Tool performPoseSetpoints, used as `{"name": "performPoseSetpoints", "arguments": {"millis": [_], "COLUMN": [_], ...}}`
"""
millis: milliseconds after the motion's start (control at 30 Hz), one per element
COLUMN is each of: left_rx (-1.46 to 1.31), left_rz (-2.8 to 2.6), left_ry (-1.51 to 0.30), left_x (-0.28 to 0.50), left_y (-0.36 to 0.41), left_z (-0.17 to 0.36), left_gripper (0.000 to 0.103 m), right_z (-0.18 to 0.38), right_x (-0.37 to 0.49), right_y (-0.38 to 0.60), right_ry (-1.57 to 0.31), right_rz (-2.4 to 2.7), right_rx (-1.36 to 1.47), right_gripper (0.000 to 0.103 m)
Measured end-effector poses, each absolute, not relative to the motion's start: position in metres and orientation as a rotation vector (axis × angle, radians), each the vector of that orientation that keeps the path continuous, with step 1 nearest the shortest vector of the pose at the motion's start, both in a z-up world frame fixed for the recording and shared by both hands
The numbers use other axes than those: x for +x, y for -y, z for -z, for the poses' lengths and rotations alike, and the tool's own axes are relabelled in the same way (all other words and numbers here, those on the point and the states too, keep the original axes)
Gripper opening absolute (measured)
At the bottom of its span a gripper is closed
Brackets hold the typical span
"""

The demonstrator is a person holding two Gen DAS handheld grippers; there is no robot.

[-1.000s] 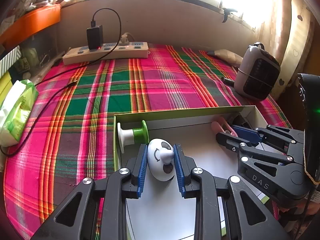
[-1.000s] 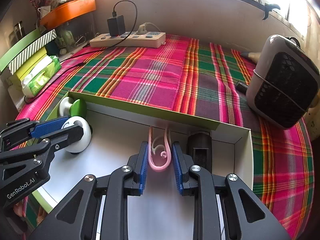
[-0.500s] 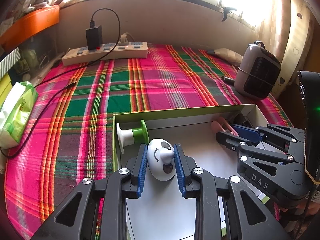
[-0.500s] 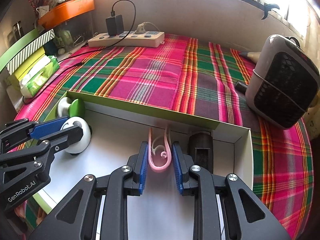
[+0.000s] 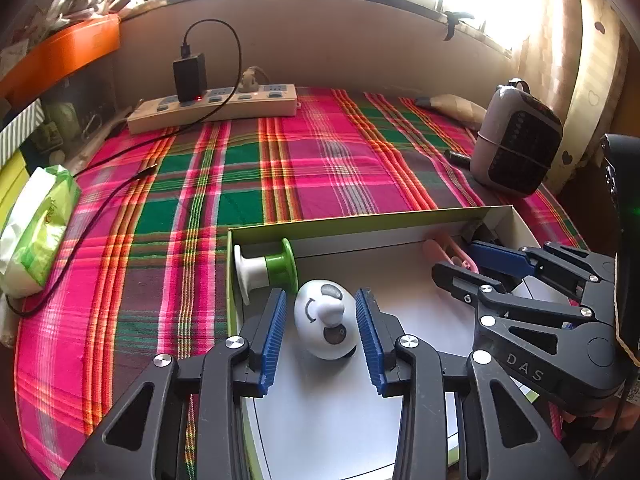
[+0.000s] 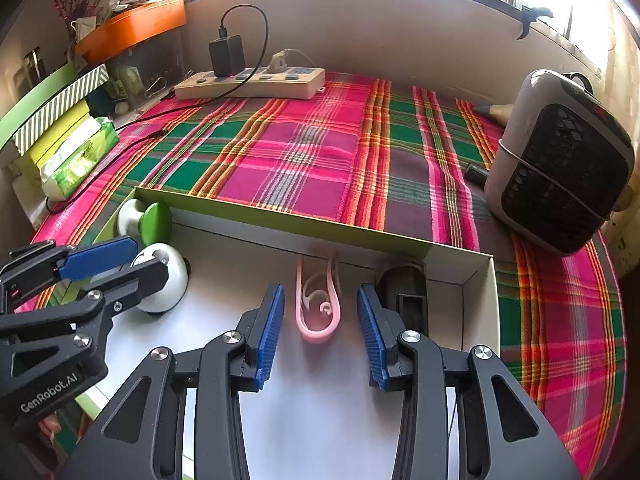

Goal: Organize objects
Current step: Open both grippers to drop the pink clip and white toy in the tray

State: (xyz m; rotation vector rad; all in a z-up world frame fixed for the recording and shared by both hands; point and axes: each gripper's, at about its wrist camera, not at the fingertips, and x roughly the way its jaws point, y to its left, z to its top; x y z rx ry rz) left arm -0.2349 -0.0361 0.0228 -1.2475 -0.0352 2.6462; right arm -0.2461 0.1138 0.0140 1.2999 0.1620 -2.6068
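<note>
A shallow white box with green walls [image 5: 360,220] lies on the plaid cloth. My left gripper [image 5: 322,334] is open, its pads apart on either side of a white egg-shaped toy with a face [image 5: 324,324] that rests on the box floor. A green and white spool [image 5: 266,270] lies in the box's far left corner. My right gripper [image 6: 320,332] is open around a pink clip [image 6: 318,308] lying on the box floor [image 6: 320,400]. A black object [image 6: 404,296] lies to its right in the far right corner.
A grey and black fan heater [image 6: 560,164] stands on the cloth right of the box. A power strip with a black charger [image 5: 216,106] lies at the back, its cable trailing left. A green tissue pack [image 5: 36,224] lies at the left edge.
Both grippers have opened: the left let go of the white toy, the right let go of the pink clip. Both things rest on the box floor.
</note>
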Motion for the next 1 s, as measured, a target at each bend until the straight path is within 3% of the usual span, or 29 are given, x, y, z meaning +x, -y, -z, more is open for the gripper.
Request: {"name": "performPoseSetpoints", "arguments": {"millis": [1000], "left_rx": [-1.158], "left_rz": [-2.690], "left_ry": [0.068], "left_x": [-0.181], "left_y": [0.045], "left_z": [-0.048], "left_gripper": [0.036], "right_z": [-0.042], "right_x": [-0.191], "right_y": [-0.117], "right_ry": [-0.106], "right_rz": [2.671], "right_rx": [1.202], "right_gripper": [0.044]}}
